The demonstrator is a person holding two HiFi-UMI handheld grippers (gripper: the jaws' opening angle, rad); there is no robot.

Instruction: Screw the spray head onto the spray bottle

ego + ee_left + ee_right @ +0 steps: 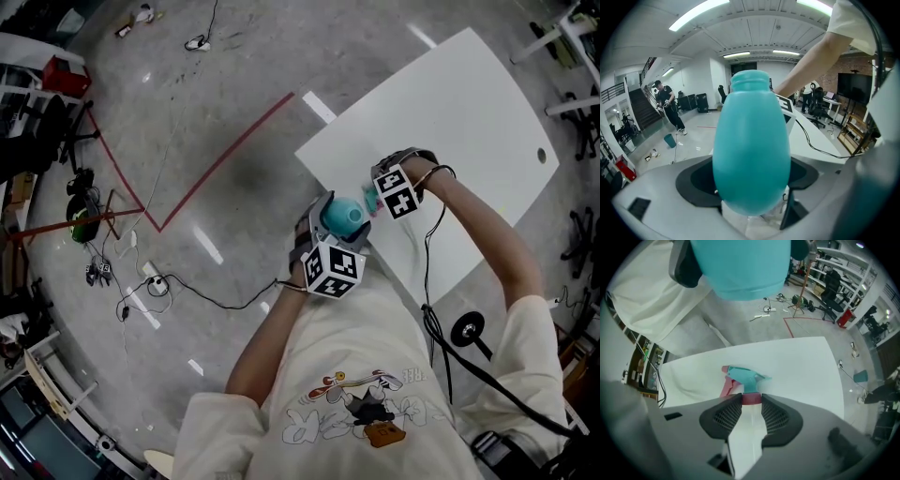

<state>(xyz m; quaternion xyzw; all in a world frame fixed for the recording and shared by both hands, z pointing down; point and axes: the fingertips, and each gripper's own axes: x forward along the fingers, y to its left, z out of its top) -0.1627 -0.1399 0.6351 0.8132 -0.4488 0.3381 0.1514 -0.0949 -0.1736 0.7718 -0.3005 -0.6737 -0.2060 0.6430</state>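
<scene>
The teal spray bottle is held off the white table, with my left gripper shut on its belly. In the left gripper view the bottle fills the middle, its open threaded neck pointing away from the camera. My right gripper sits just right of the bottle's neck and points down. It is shut on the spray head at the pink collar, with the teal nozzle and pink trigger beyond the jaws and a clear tube running back between them. In the right gripper view the bottle sits at the top.
The table's near corner lies under my hands, over a grey floor with red tape lines and loose cables. A black cable trails from the right gripper. Office chairs stand at the right edge. A person stands far off.
</scene>
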